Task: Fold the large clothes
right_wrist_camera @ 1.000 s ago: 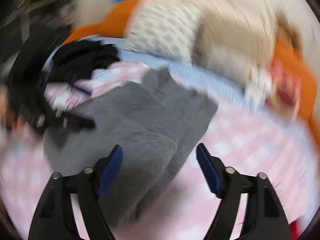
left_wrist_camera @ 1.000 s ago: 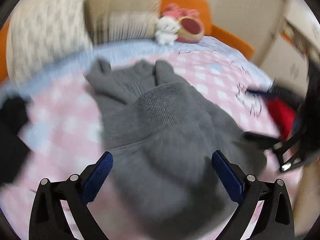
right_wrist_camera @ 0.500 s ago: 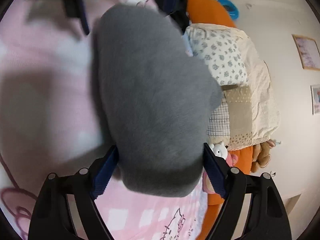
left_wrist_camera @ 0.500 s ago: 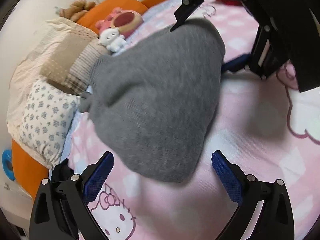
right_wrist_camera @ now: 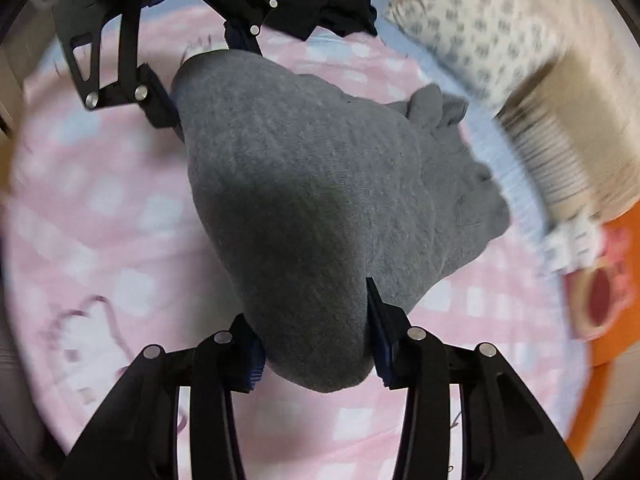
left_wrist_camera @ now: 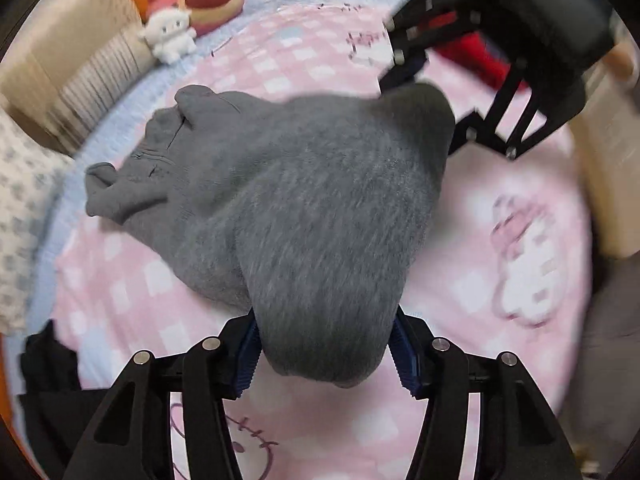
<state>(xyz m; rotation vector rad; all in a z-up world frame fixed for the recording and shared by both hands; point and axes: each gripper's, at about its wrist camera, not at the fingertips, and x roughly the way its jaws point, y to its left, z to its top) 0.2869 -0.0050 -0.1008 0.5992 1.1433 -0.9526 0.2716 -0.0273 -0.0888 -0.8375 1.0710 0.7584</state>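
Note:
A grey knit sweater [left_wrist_camera: 280, 200] lies partly on the pink checked bedspread [left_wrist_camera: 520, 240], its near end lifted. My left gripper [left_wrist_camera: 326, 356] is shut on one corner of the sweater's near edge. My right gripper [right_wrist_camera: 316, 348] is shut on the other corner of that sweater [right_wrist_camera: 312, 200]. Each gripper shows in the other's view: the right one at the far corner [left_wrist_camera: 432, 92], the left one at the upper left [right_wrist_camera: 168, 92]. The sleeves and far end rest bunched on the bed near the pillows.
Pillows [left_wrist_camera: 24, 184] and plush toys [left_wrist_camera: 172, 36] line the head of the bed. A black garment [right_wrist_camera: 320, 12] lies at one edge and a red one [left_wrist_camera: 472, 56] at the other. An orange bed frame [right_wrist_camera: 600, 360] borders the mattress.
Both grippers were open around the sweater's edge; now both have shut on its corners. The near end hangs lifted between them and the views have swung round.

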